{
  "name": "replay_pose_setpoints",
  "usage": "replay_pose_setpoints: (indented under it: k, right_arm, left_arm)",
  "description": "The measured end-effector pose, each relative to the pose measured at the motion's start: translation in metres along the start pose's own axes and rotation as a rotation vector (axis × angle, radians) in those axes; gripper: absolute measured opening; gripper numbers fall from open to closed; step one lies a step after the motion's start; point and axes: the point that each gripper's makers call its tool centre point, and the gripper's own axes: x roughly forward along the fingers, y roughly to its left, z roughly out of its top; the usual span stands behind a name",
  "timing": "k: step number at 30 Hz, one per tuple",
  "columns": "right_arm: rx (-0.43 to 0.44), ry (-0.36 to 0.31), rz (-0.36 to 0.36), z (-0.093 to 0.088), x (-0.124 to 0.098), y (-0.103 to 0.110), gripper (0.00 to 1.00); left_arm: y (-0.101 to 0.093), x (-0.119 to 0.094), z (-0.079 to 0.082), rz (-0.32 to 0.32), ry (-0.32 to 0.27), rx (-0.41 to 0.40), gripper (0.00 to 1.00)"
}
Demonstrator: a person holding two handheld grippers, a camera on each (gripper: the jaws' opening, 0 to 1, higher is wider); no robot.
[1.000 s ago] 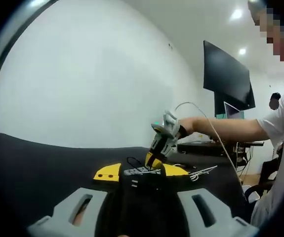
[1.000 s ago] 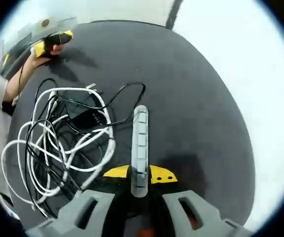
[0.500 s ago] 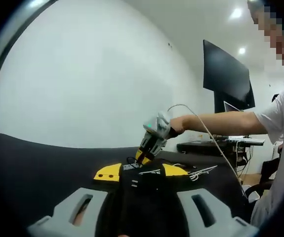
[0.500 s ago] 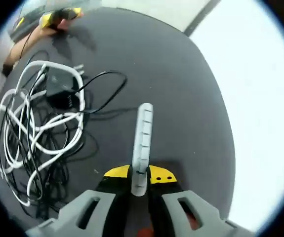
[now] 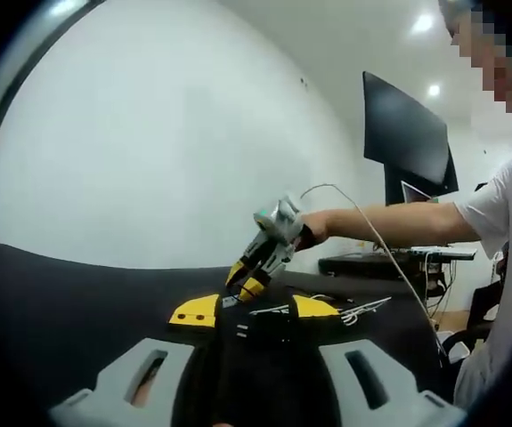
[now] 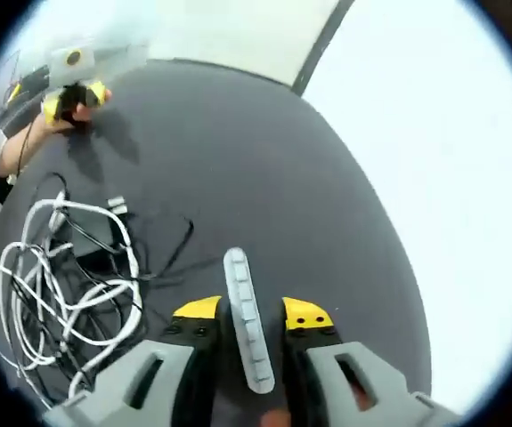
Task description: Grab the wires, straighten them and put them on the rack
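- Tangled white and black wires lie heaped on the dark table
- Grey slotted rack lies flat just beside them

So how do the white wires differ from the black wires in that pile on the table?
In the right gripper view, the white wires look thicker and lie in big overlapping loops, while the black wires look thinner. One black strand trails out of the pile toward the grey rack; the white loops stay bunched in the heap. Both lie tangled together on the dark table, and neither is on the rack.
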Motion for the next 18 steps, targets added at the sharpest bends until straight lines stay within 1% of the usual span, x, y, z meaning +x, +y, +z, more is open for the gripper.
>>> replay_pose_setpoints:
  k: [1,2,3,4,5,7,10,12,16,18]
  right_arm:
    - [-0.001,0.009,0.011,-0.0034,0.0032,0.0019,0.21]
    - [0.006,0.015,0.022,-0.0068,0.0084,-0.0005,0.18]
    - [-0.001,0.027,0.027,-0.0102,0.0109,-0.0001,0.12]
    - [-0.005,0.024,0.031,-0.0109,0.009,0.0026,0.11]
    - [-0.014,0.011,0.038,-0.0098,0.0075,0.0022,0.11]
    - [0.001,-0.003,0.042,-0.0098,0.0057,0.0016,0.11]
    - [0.004,-0.001,0.033,-0.012,0.0058,-0.0007,0.1]
    - [0.031,0.007,0.01,-0.0125,0.0063,-0.0048,0.11]
    - [-0.012,0.004,0.002,-0.012,0.0083,-0.0058,0.1]
    - [-0.007,0.003,-0.005,-0.0123,0.0077,-0.0069,0.11]
  left_arm:
    - [0.0006,0.0,-0.0003,0.001,0.001,-0.001,0.32]
    - [0.0008,0.0,-0.0005,0.002,0.003,0.0,0.32]
    - [0.0009,-0.0001,-0.0008,0.003,0.004,0.006,0.31]
    - [0.0007,-0.0002,-0.0009,0.003,0.004,0.012,0.31]
    - [0.0003,-0.0002,-0.0008,0.003,0.004,0.014,0.31]
    - [0.0,-0.0004,-0.0008,0.004,0.004,0.014,0.31]
    - [-0.0009,-0.0007,-0.0007,0.003,0.004,0.015,0.31]
    - [-0.0009,-0.0007,-0.0014,0.006,0.007,0.02,0.31]
    - [-0.0011,-0.0006,-0.0023,0.007,0.012,0.026,0.3]
    - [0.0004,-0.0005,-0.0027,0.009,0.014,0.023,0.3]
